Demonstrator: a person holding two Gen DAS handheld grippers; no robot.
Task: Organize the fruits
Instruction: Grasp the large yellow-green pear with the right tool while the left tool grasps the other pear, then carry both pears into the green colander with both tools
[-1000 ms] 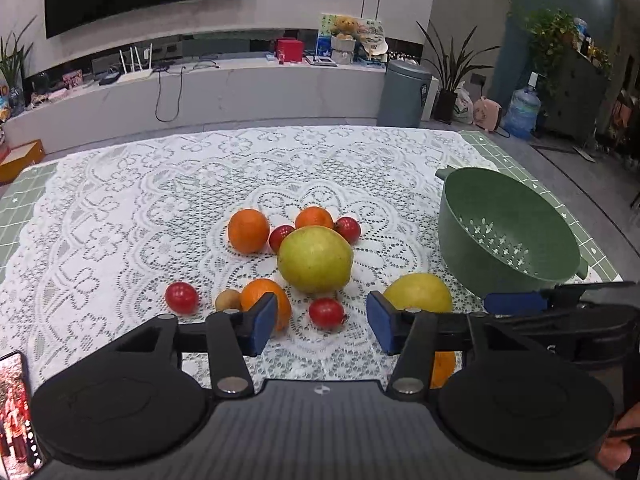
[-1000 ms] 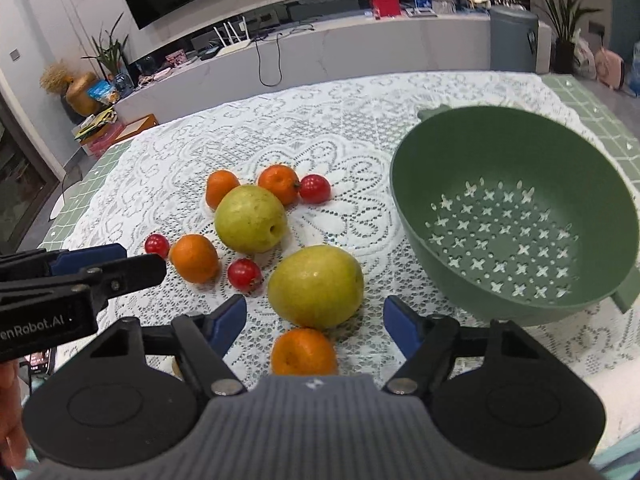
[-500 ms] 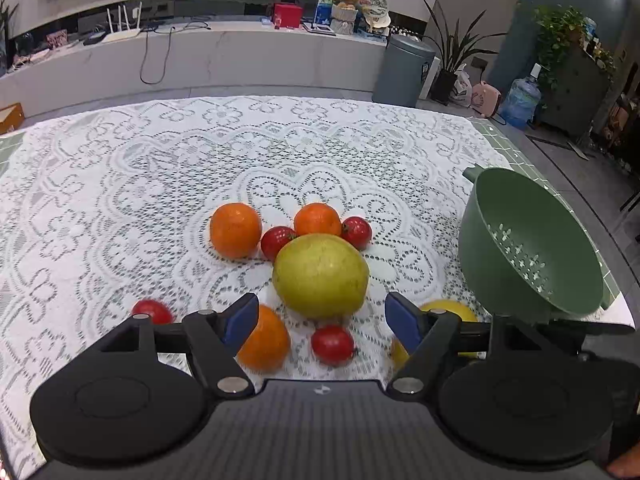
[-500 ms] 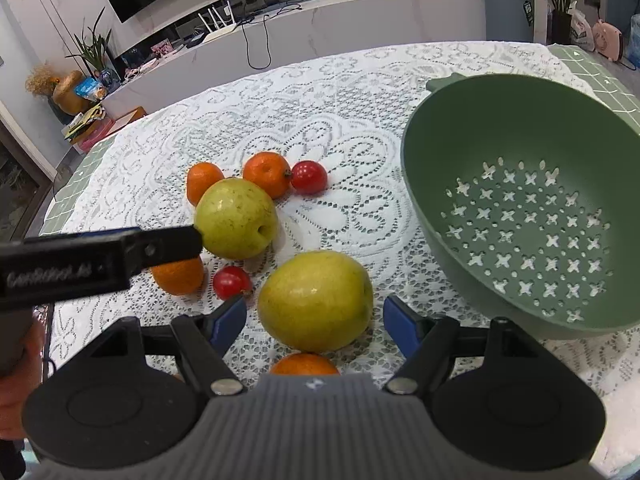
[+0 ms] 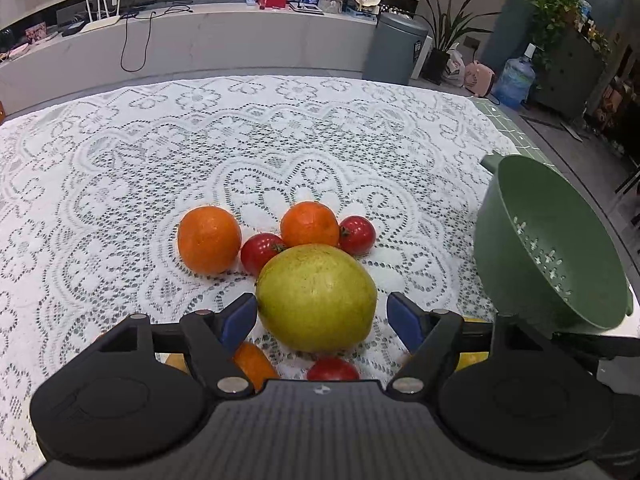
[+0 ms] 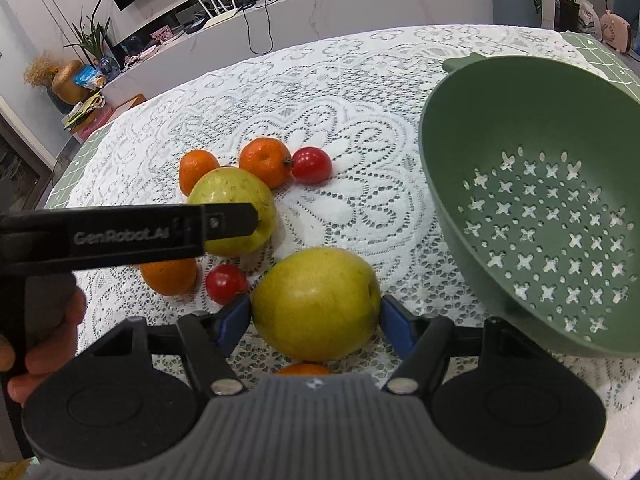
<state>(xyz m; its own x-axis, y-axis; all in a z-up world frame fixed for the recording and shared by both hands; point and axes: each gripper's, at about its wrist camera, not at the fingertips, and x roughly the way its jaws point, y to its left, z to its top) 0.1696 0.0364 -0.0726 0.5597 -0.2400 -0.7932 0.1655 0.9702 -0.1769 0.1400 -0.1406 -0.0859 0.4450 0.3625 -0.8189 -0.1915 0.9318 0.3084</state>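
Yellow-green round pear, just beside the green plastic colander, sits clamped in the closing right gripper; left gripper, widening, straddles another pear ungripped.

Table with green gridded top, covered by a white lace cloth with floral openwork. On the cloth — two yellow-green pears, four oranges, three red tomatoes, clustered near the centre. A green perforated colander stands on the cloth to the right of the fruit, apart from it.
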